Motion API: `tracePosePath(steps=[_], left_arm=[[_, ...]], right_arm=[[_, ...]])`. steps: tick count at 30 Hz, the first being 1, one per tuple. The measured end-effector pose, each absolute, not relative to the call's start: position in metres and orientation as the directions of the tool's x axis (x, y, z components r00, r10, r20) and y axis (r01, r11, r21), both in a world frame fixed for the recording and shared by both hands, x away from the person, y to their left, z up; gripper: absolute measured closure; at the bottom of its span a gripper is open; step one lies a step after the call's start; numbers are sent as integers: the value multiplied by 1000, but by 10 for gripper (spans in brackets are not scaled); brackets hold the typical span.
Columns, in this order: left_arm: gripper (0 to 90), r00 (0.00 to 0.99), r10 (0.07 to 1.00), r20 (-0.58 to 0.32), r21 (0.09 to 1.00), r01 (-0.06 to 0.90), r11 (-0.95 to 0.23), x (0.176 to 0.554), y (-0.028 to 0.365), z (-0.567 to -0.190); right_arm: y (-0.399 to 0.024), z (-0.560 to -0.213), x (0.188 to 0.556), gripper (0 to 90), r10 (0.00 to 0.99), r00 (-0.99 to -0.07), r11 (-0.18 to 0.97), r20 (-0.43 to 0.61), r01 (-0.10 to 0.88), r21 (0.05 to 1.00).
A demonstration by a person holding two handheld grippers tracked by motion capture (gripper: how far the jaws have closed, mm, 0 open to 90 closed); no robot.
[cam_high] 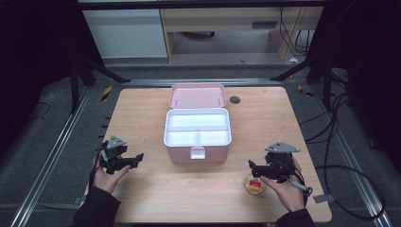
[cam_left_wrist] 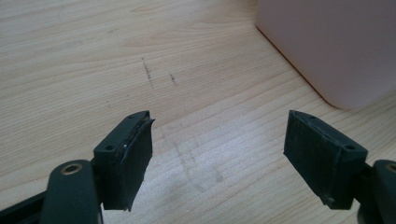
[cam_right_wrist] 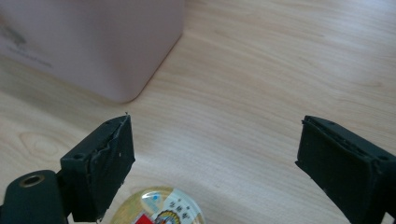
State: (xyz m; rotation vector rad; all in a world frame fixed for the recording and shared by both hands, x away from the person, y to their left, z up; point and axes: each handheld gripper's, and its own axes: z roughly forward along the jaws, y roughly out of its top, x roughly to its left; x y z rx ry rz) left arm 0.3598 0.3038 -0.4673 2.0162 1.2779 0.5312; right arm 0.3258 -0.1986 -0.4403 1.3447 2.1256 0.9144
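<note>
An open pink box [cam_high: 197, 134] with a white divided tray is seen at table [cam_high: 142, 113] centre, flanked at 8 o'clock by the left gripper [cam_high: 134, 159], jaws released, and at 4 o'clock by the right gripper [cam_high: 253, 168], jaws spread above a small round container [cam_high: 254, 186].

Pale wood-grain table [cam_high: 156, 194]; smooth matt pink plastic box [cam_high: 197, 155]; glossy cup lid [cam_right_wrist: 159, 207].

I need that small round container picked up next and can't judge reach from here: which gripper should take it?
Right. The right gripper hovers open right by the round container, which shows at its jaws' base in its own view. The left gripper is across the table, beyond the pink box.
</note>
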Motion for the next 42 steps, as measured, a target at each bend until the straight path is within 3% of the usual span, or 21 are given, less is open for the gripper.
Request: tracePosePath(steps=[21, 42], left_arm=[[235, 463, 887, -5, 704, 631, -325, 359, 297, -469], [232, 477, 879, 2, 683, 641, -349, 360, 294, -474]], right_arm=[[-178, -463, 313, 95, 872, -487, 420, -49, 692, 588], [-177, -486, 307, 164, 861, -507, 469, -35, 767, 439]])
